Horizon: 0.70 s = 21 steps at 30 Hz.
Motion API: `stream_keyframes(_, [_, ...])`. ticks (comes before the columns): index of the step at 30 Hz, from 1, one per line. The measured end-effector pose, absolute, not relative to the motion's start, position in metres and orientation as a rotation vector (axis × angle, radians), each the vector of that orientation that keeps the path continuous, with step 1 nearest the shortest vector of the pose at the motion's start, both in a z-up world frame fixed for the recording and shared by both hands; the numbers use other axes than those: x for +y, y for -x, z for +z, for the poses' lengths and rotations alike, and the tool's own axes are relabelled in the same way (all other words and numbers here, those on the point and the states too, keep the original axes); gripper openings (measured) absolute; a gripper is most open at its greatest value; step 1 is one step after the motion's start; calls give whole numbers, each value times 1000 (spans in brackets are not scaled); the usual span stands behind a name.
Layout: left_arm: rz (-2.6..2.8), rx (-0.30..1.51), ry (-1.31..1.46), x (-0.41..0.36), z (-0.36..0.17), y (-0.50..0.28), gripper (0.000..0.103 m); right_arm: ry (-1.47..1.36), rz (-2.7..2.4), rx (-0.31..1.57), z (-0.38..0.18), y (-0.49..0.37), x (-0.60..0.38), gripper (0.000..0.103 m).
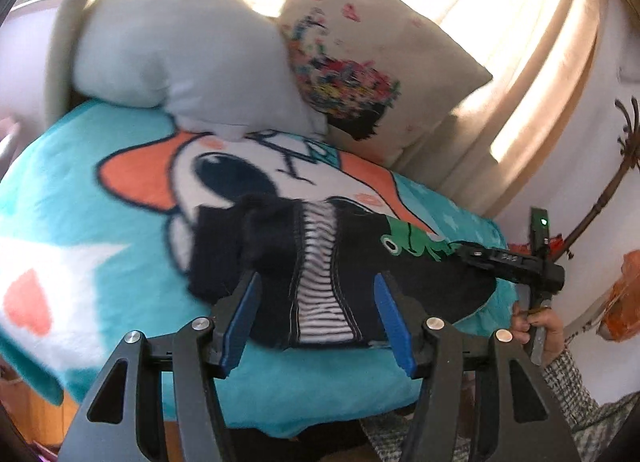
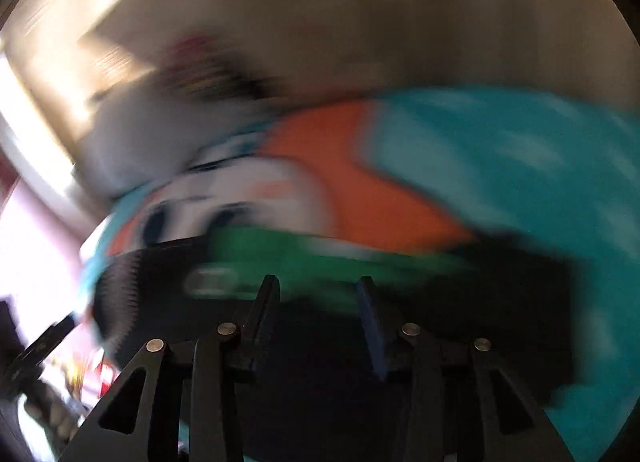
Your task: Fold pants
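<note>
Small dark navy pants (image 1: 344, 262) with a striped lining and a green patch (image 1: 416, 240) lie crumpled on a teal cartoon blanket (image 1: 120, 229). My left gripper (image 1: 318, 282) is open and empty, its blue pads just above the near edge of the pants. The right gripper shows in the left wrist view (image 1: 472, 252) at the pants' right side, over the green patch. The right wrist view is motion-blurred; there my right gripper (image 2: 318, 284) is open over the dark pants (image 2: 320, 362) and green patch (image 2: 320, 258).
A grey plush pillow (image 1: 192, 53) and a beige floral cushion (image 1: 376, 57) rest at the head of the bed. Curtains (image 1: 532, 61) hang behind. An orange object (image 1: 624, 302) sits at the far right. The bed's near edge (image 1: 280, 414) is below the gripper.
</note>
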State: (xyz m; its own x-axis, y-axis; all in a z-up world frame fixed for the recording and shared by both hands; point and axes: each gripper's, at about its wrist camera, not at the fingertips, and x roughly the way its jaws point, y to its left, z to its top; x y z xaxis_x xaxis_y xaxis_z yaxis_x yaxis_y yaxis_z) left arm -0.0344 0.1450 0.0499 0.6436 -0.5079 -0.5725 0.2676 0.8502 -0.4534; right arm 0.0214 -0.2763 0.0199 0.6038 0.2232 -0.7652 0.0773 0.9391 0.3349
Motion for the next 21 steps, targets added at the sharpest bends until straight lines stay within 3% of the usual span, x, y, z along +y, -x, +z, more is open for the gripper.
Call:
stream_keyframes(3, [-461, 784, 326, 124, 47, 22, 58, -530, -10, 819, 31, 5, -341, 44])
stream_keyframes(6, [-452, 819, 323, 110, 42, 8, 58, -575, -52, 736, 37, 22, -361, 74])
stream_keyframes(15, [-363, 843, 260, 91, 27, -13, 58, -523, 138, 844, 4, -9, -323, 75])
stream_keyframes(18, [-320, 843, 215, 86, 22, -18, 58, -559, 235, 878, -3, -15, -317, 33])
stream_keyframes(21, [-289, 852, 178, 78, 16, -20, 58, -595, 222, 854, -2, -11, -329, 28])
